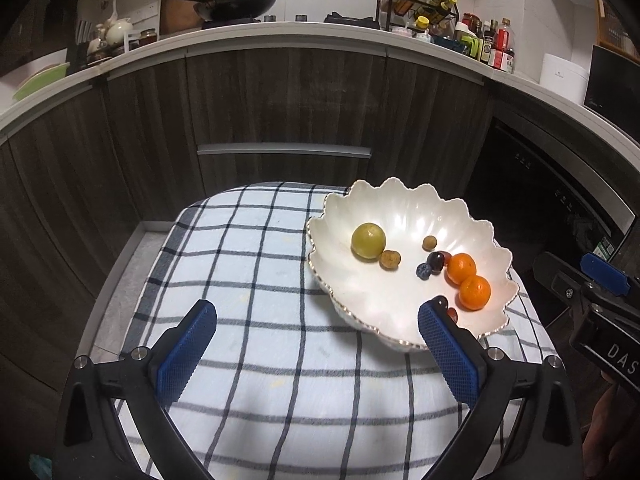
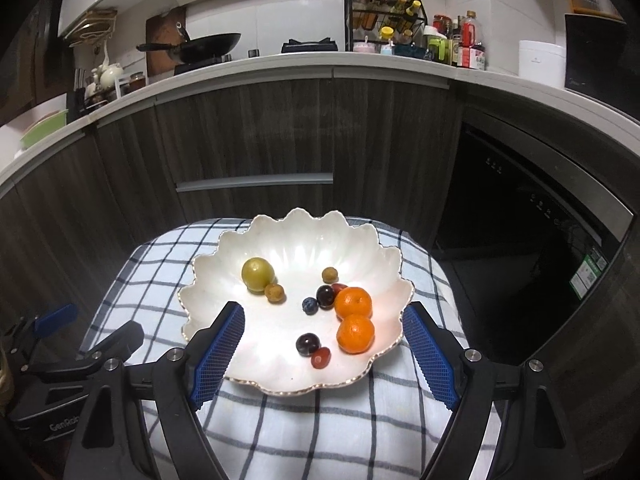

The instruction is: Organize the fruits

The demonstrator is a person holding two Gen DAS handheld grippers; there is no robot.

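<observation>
A white scalloped bowl [image 1: 400, 188] [image 2: 296, 216] sits on a checked cloth [image 1: 260, 280] [image 2: 152, 280]. It holds a yellow-green fruit [image 1: 368, 240] [image 2: 258, 274], two oranges [image 1: 461, 268] [image 2: 355, 334], two small brown fruits [image 2: 275, 293], a blueberry [image 2: 309, 305], dark grapes [image 2: 307, 344] and a small red fruit [image 2: 321, 357]. My left gripper [image 1: 318, 308] hangs open over the cloth, left of the bowl, with nothing between its blue pads. My right gripper [image 2: 323, 309] stands open above the bowl's near half, clear of the fruit.
Dark wood cabinets stand behind the small covered table. The counter above carries a black wok [image 2: 200, 46], a spice rack [image 2: 384, 20] and bottles. A dark oven front [image 2: 540, 240] fills the right. The floor drops away past the table's edges.
</observation>
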